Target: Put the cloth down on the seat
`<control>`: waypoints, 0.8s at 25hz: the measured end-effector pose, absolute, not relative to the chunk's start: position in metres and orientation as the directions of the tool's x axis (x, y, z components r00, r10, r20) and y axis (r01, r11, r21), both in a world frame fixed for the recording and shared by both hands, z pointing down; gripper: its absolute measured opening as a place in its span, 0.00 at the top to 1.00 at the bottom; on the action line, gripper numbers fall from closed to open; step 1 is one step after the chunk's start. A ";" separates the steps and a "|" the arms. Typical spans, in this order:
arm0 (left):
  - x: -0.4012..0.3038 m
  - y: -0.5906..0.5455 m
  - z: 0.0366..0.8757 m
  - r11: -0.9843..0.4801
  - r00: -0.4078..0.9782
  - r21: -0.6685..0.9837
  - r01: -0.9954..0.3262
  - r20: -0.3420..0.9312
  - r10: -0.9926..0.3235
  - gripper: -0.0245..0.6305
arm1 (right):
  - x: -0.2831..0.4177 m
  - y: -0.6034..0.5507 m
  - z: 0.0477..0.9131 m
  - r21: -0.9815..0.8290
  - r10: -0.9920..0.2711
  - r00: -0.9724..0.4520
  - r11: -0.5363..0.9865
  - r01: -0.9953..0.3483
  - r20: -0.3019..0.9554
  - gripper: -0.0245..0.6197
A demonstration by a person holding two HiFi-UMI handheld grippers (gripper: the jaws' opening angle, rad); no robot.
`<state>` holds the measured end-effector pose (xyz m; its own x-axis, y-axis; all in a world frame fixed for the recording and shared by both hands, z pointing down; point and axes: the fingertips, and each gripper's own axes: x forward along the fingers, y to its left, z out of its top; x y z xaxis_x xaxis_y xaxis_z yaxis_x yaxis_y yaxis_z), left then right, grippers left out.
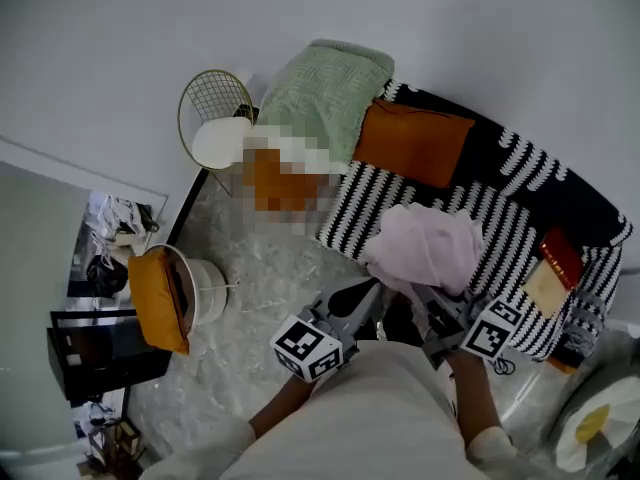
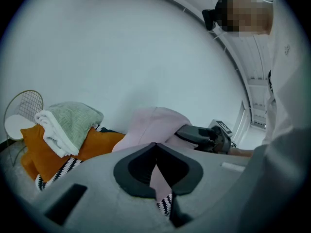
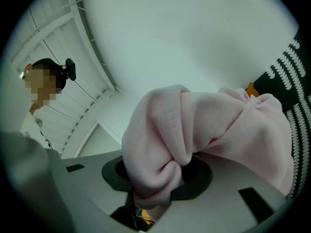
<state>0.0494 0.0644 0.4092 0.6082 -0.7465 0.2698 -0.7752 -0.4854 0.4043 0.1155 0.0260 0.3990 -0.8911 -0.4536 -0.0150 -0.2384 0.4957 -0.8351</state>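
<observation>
Cloth (image 1: 428, 248), pale pink and fleecy, hangs in a loose bundle just above the seat (image 1: 600, 213), carried between the two tools. It looks soft and light, with a matte, slightly napped surface that folds into thick rounded rolls instead of sharp creases. It should drape and slump wherever it is not supported, and nothing about it seems fragile or slippery.

The left tool (image 1: 378, 288) is clenched on a thin flap of the cloth, a narrow pink strip showing between its dark pads in the left gripper view. The right tool (image 1: 425, 298) is clamped on a fat gathered fold that bulges out over both jaws in the right gripper view.

A pinch on an edge or a bunched fold is enough for fabric like this. Two holds set apart would let it spread as it goes down, while holds close together leave it in a heap.

The seat is covered by a knitted throw (image 1: 500, 228) with black and white stripes, ribbed and soft-looking. On it lie a smooth orange cushion (image 1: 412, 143), rectangular and plump, a green towel (image 1: 320, 93) with a woven texture, and a flat red book (image 1: 560, 258). The striped patch under the cloth looks bare, so the fabric should settle there without sliding.
</observation>
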 end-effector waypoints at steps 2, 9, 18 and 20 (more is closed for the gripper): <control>0.053 0.062 0.411 -0.476 0.601 0.403 -0.782 0.282 -0.748 0.95 | 0.121 0.018 0.401 -0.832 -0.445 -0.895 0.501 -0.238 -0.012 0.73; 0.044 0.054 0.422 -0.439 0.575 0.406 -0.802 0.321 -0.753 0.95 | 0.130 -0.011 0.410 -0.838 -0.478 -0.878 0.485 -0.251 -0.014 0.73; 0.023 0.006 0.424 -0.486 0.610 0.398 -0.778 0.291 -0.737 0.95 | 0.114 -0.043 0.406 -0.827 -0.519 -0.855 0.477 -0.298 0.008 0.72; 0.013 -0.009 0.421 -0.494 0.614 0.397 -0.773 0.277 -0.739 0.95 | 0.109 -0.055 0.402 -0.819 -0.527 -0.850 0.481 -0.313 0.016 0.72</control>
<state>0.0134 -0.0090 0.4215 0.6144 -0.7387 0.2771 -0.7734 -0.4944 0.3967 0.1088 -0.0546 0.4017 -0.8496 -0.5272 0.0156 -0.3134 0.4807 -0.8190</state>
